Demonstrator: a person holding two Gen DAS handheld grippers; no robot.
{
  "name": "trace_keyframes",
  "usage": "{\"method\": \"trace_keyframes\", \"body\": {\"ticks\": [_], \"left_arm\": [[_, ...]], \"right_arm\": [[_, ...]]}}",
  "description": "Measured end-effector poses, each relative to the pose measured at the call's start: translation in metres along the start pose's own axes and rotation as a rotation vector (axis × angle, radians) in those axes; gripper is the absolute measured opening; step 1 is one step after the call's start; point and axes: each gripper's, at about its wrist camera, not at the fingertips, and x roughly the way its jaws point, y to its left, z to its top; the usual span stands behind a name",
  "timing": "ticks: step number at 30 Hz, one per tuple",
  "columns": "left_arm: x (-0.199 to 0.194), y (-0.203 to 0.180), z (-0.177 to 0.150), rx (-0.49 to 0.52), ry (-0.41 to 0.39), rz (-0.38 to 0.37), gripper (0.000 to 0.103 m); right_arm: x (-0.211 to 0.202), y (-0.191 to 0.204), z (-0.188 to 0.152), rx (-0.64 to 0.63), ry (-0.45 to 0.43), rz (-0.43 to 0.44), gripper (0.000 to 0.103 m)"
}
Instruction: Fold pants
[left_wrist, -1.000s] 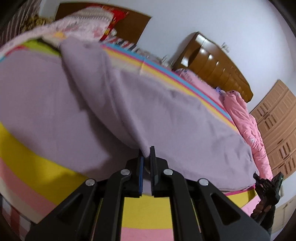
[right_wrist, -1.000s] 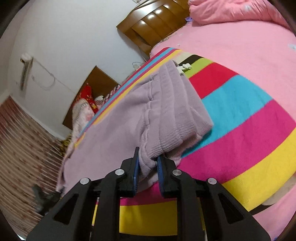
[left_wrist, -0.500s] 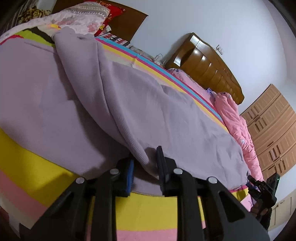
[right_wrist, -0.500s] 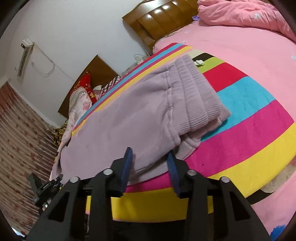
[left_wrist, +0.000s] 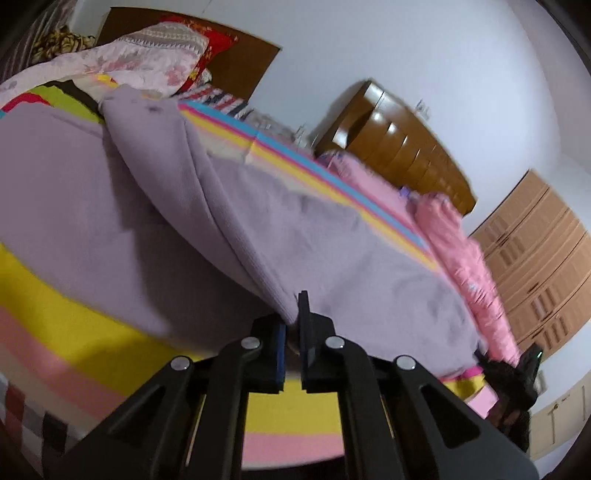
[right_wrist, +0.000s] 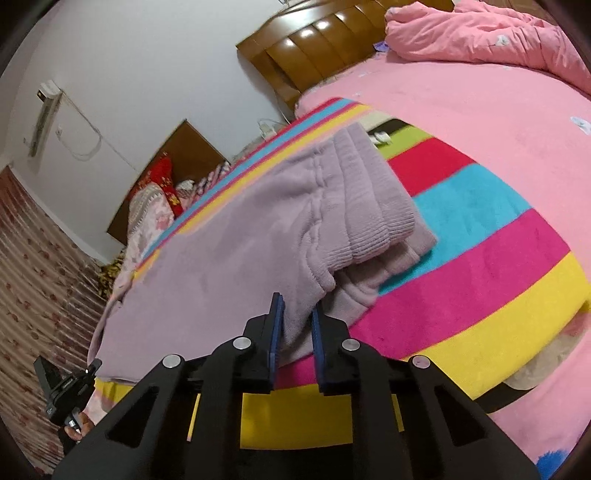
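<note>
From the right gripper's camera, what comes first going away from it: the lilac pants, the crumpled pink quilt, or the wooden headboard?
1. Lilac fleece pants: pinched in the right gripper, at its tips.
2. Crumpled pink quilt: far upper right, on the bed.
3. Brown wooden headboard: top centre, against the wall; too close to the quilt to rank firmly.

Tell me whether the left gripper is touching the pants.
Touching. The left wrist view shows the left gripper nearly shut, with the fold of the pants pinched between its fingers.

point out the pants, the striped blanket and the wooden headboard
pants (right_wrist: 229, 258), right wrist view, on the flat leg fabric
striped blanket (right_wrist: 480, 266), right wrist view, on the magenta stripe
wooden headboard (left_wrist: 402, 155), left wrist view, on a front panel
</note>
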Motion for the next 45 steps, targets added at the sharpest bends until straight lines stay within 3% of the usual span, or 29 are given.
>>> {"method": "trace_keyframes", "body": {"ticks": [3,11,15,21,27,30,32,33,34,35,36,38,40,45], "left_arm": [[0.024,0.017,-0.016,-0.051,0.062,0.029,0.005],[0.020,0.012,-0.014,-0.020,0.026,0.036,0.005],[0.008,0.004,-0.008,0.011,-0.034,0.037,0.005],[0.026,0.008,-0.013,0.014,0.027,0.081,0.006],[0.011,0.006,-0.010,0.012,-0.031,0.062,0.006],[0.017,0.007,-0.011,0.014,-0.006,0.080,0.006],[0.021,0.015,-0.015,-0.024,0.010,0.064,0.008],[0.019,0.016,-0.014,-0.024,0.017,0.054,0.010],[0.017,0.016,-0.013,-0.021,0.020,0.052,0.014],[0.012,0.016,-0.011,-0.018,0.014,0.062,0.028],[0.003,0.016,-0.009,-0.015,-0.015,0.091,0.054],[-0.025,0.018,-0.004,-0.005,-0.123,0.210,0.079],[-0.045,0.011,0.004,0.047,-0.198,0.299,0.080],[-0.037,-0.023,0.010,0.151,-0.196,0.232,0.094]], "right_arm": [[0.004,-0.005,-0.003,0.014,-0.003,0.004,0.013],[0.001,0.007,-0.003,-0.046,-0.024,-0.033,0.013],[0.000,0.014,0.001,-0.059,-0.037,-0.024,0.013],[0.008,-0.001,-0.004,-0.019,-0.013,-0.011,0.011],[0.000,0.002,-0.003,-0.008,-0.022,0.013,0.011],[0.008,-0.010,-0.007,0.018,-0.017,0.023,0.006],[0.006,-0.007,-0.006,0.005,-0.016,0.012,0.011],[0.002,-0.004,-0.005,-0.006,-0.006,0.015,0.020],[-0.002,-0.001,-0.004,-0.012,-0.001,0.011,0.026],[-0.012,0.003,-0.003,-0.027,-0.012,-0.016,0.046],[-0.020,0.006,-0.003,-0.046,-0.036,-0.050,0.057],[-0.044,0.024,0.000,-0.153,-0.127,-0.135,0.057],[-0.055,0.053,0.002,-0.291,-0.171,-0.180,0.057],[-0.020,0.122,-0.013,-0.502,-0.123,-0.102,0.064]]}}
